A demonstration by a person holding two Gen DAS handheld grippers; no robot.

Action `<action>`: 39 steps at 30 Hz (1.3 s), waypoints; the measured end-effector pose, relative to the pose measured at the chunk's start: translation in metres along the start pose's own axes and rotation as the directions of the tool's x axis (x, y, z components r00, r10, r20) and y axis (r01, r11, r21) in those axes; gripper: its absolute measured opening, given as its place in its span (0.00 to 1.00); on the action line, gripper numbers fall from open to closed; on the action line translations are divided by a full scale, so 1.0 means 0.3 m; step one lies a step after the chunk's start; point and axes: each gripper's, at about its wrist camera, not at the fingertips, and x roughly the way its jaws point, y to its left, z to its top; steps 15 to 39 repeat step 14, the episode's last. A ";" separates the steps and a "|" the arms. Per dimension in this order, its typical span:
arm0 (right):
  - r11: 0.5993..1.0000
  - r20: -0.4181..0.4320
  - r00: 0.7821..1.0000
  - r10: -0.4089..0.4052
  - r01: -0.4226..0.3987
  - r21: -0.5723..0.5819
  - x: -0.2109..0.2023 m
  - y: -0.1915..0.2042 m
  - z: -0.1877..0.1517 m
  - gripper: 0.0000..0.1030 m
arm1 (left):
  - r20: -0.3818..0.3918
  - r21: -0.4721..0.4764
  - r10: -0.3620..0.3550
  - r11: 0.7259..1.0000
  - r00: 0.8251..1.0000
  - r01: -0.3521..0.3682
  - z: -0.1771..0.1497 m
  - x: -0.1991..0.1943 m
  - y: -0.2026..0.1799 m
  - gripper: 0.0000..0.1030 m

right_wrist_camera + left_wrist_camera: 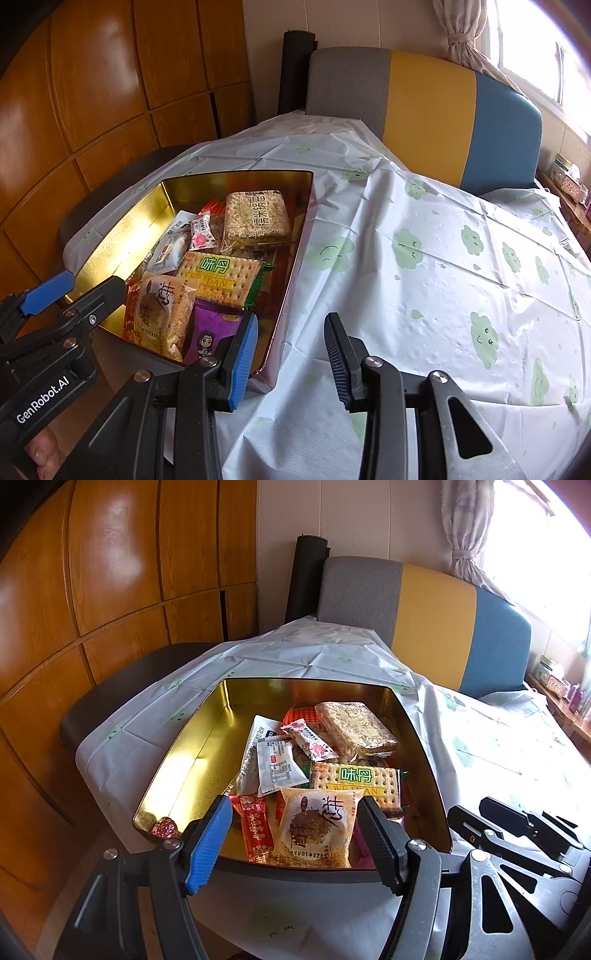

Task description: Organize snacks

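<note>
A gold tin box sits on the table and holds several snack packets: a yellow pastry packet, a cracker pack with green label, a rice cake pack, white sachets, a red packet and a purple packet. My left gripper is open and empty at the tin's near edge, with the yellow packet showing between its jaws. My right gripper is open and empty over the tablecloth, just right of the tin's near corner.
A white tablecloth with green cloud faces covers the table. A grey, yellow and blue chair back stands behind it. Wooden wall panels are at left, a bright window and curtain at right.
</note>
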 end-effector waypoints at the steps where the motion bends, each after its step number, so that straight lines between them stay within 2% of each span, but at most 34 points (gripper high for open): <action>1: 1.000 0.000 1.000 0.001 -0.001 0.000 0.001 0.000 0.000 0.37 | -0.001 0.000 0.002 1.000 1.000 -0.002 0.000 0.001 -0.001 0.69; 11: 1.000 -0.009 1.000 -0.001 0.001 0.003 0.007 -0.005 -0.008 0.37 | 0.028 0.005 0.008 1.000 1.000 -0.009 -0.005 -0.006 0.001 0.69; 14: 1.000 -0.006 1.000 -0.001 0.001 0.008 0.006 -0.013 -0.011 0.37 | 0.018 0.010 -0.008 1.000 1.000 0.007 -0.004 -0.004 -0.003 0.69; 39: 1.000 -0.006 1.000 -0.001 0.001 0.008 0.006 -0.013 -0.011 0.37 | 0.018 0.010 -0.008 1.000 1.000 0.007 -0.004 -0.004 -0.003 0.69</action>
